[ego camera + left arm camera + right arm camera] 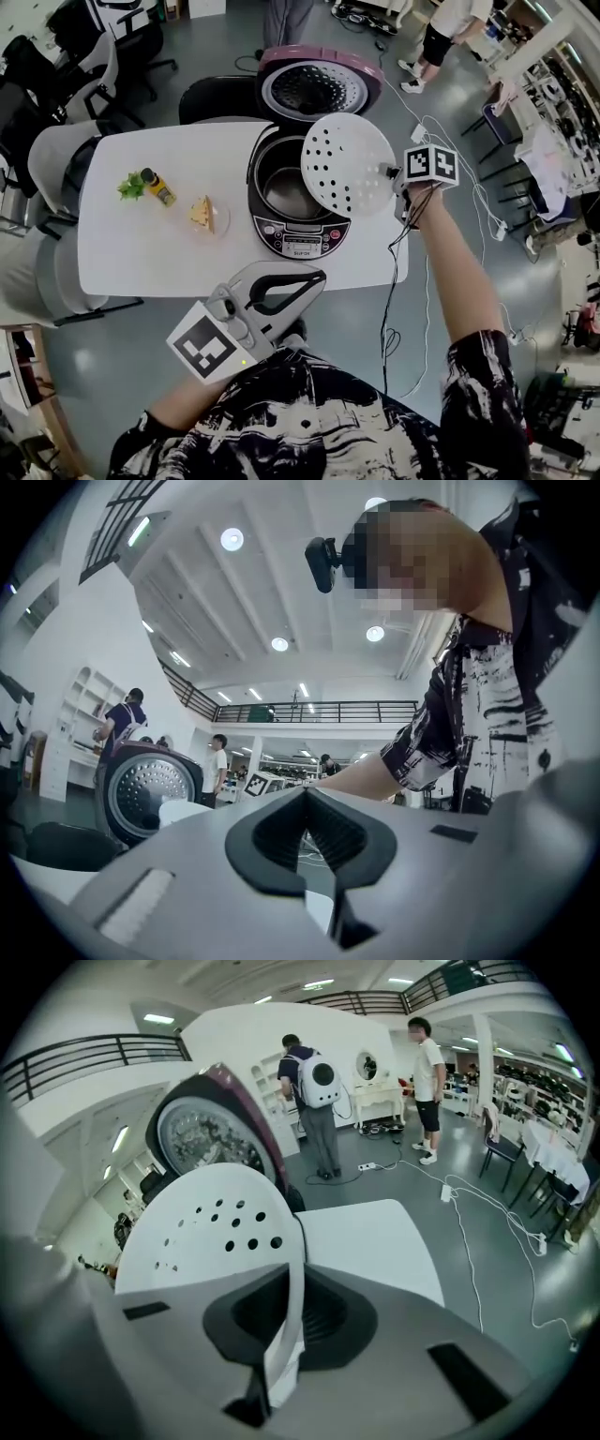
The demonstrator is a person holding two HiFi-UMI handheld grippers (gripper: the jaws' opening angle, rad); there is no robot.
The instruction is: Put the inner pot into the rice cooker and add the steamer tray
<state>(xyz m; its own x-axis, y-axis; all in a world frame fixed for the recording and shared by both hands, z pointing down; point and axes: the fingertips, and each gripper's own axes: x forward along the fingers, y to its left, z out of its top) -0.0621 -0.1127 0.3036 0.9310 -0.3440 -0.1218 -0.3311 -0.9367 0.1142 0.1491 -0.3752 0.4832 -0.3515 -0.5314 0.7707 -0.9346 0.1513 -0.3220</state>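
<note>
a big open lab or workshop hall: grey floor (216, 37) with trailing cables (483, 202) at the head view's right, office chairs (98, 70) at its upper left, cluttered benches (562, 131) along its right edge; a railed mezzanine (309, 708) across the middle of the left gripper view, round ceiling lights (232, 539) above it, people (427, 1058) standing about.

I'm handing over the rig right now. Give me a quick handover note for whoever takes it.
Left hand-held gripper: shut, empty, low near the body.
Right hand-held gripper: shut on the rim of the steamer tray, held over the right side of the open rice cooker.
Done: inner pot looks seated in the cooker.
To do: lower the tray into the pot, release.
</note>
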